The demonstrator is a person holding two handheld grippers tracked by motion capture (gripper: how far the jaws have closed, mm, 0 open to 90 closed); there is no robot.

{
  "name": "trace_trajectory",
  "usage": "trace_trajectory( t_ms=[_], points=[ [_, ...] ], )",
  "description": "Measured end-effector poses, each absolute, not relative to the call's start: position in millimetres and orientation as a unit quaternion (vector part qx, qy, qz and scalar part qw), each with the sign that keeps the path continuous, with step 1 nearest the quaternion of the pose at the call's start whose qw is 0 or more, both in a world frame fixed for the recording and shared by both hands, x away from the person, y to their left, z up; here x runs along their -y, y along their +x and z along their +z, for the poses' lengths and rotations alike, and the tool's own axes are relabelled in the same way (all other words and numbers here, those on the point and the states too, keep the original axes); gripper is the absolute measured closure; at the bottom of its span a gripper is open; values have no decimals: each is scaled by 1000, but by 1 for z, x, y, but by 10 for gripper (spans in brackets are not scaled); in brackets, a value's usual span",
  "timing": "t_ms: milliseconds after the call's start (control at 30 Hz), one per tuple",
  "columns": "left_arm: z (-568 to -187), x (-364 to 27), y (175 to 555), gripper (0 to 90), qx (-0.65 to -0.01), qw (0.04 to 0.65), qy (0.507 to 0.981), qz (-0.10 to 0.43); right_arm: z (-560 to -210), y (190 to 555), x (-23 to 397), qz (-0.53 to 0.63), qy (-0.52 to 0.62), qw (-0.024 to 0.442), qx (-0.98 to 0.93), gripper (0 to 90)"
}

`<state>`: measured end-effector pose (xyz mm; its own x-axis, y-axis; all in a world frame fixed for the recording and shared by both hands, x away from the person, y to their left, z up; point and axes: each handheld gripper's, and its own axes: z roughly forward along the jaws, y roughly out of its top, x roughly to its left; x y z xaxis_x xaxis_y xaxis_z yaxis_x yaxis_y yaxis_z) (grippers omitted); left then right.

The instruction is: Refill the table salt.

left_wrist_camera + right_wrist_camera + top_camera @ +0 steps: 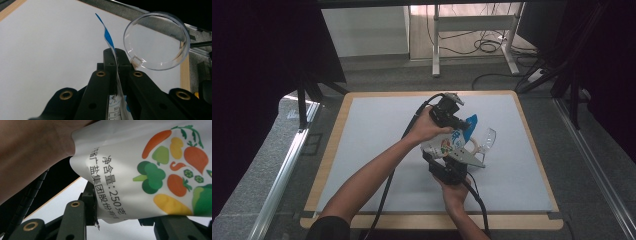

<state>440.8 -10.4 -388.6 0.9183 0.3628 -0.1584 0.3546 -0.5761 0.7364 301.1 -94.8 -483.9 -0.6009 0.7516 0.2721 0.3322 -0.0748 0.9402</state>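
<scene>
Over the middle of the white bench [377, 165], I am holding a printed pouch [447, 145] in the air between my two grippers, beside a clear plastic cup [484, 141] lying tipped on its side to the right. My left gripper [117, 56] is clenching its jaws flat on the pouch's blue-edged top strip, while my right gripper [120, 218] is grasping the pouch's lower body, the vegetable print bulging between its jaws. By my reading, I am steadying the pouch in order to open it or pour from it. The next move is calling for a firm lower grip while the top is drawn toward the cup's mouth without spilling.
</scene>
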Motion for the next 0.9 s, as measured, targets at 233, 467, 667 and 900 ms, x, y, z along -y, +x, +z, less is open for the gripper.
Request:
trace_trajectory(
  t_ms=[233,467,667,900],
  points=[
    [-388,11,442,896,-201,409,890,7,-485,302,95,613,414,170,-652,597],
    [-390,9,442,896,-204,408,890,8,-487,303,93,614,413,167,-651,598],
    [-390,7,441,896,-205,409,889,7,-487,303,92,613,410,169,-654,598],
    [-391,7,441,895,-205,411,888,5,-487,303,92,612,410,169,-655,599]
  ],
)
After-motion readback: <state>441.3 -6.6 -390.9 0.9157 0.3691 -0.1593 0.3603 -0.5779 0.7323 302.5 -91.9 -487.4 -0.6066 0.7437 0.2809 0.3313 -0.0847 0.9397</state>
